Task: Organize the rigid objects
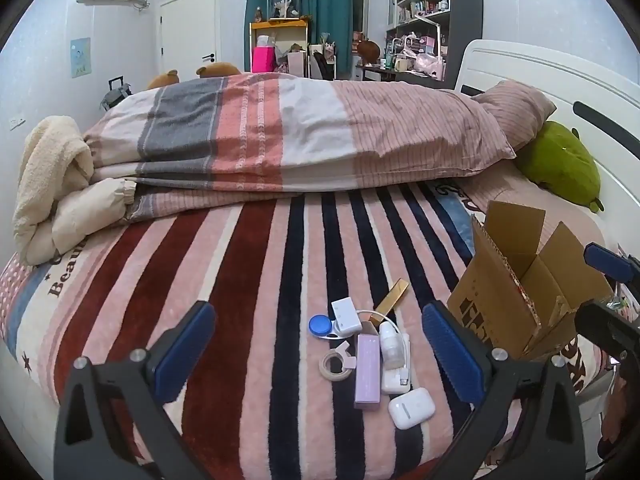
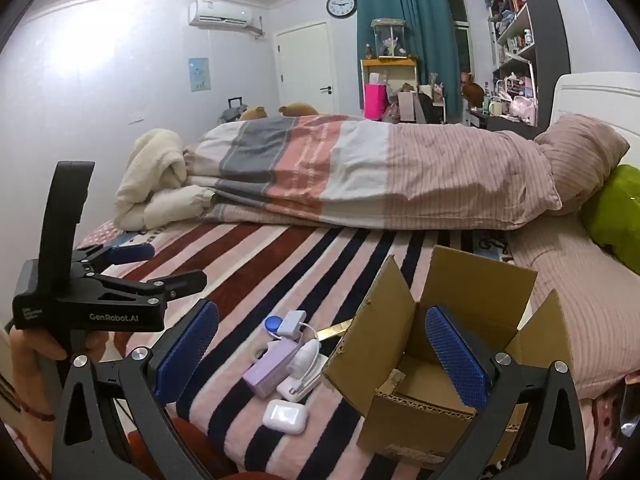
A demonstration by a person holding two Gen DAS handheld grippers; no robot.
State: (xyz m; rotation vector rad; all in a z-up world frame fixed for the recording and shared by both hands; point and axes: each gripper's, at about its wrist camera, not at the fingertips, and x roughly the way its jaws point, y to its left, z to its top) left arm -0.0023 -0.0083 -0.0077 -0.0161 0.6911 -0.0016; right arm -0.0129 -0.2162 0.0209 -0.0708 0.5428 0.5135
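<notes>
A small pile lies on the striped blanket: a white earbud case (image 1: 412, 407) (image 2: 285, 416), a lilac box (image 1: 367, 371) (image 2: 269, 369), a white charger with cable (image 1: 394, 360) (image 2: 301, 376), a tape roll (image 1: 335, 365), a blue round case (image 1: 320, 325) (image 2: 273, 323), a white adapter (image 1: 346, 314) and a gold bar (image 1: 393, 296). An open cardboard box (image 1: 516, 292) (image 2: 432, 368) stands to their right. My left gripper (image 1: 320, 352) is open and empty just before the pile. My right gripper (image 2: 322, 354) is open and empty, spanning the pile and the box.
A folded striped duvet (image 1: 304, 136) lies across the bed behind the pile, with a cream blanket (image 1: 52, 184) at its left and a green plush (image 1: 560, 164) and pillow at its right. The bed's near edge runs just below the objects.
</notes>
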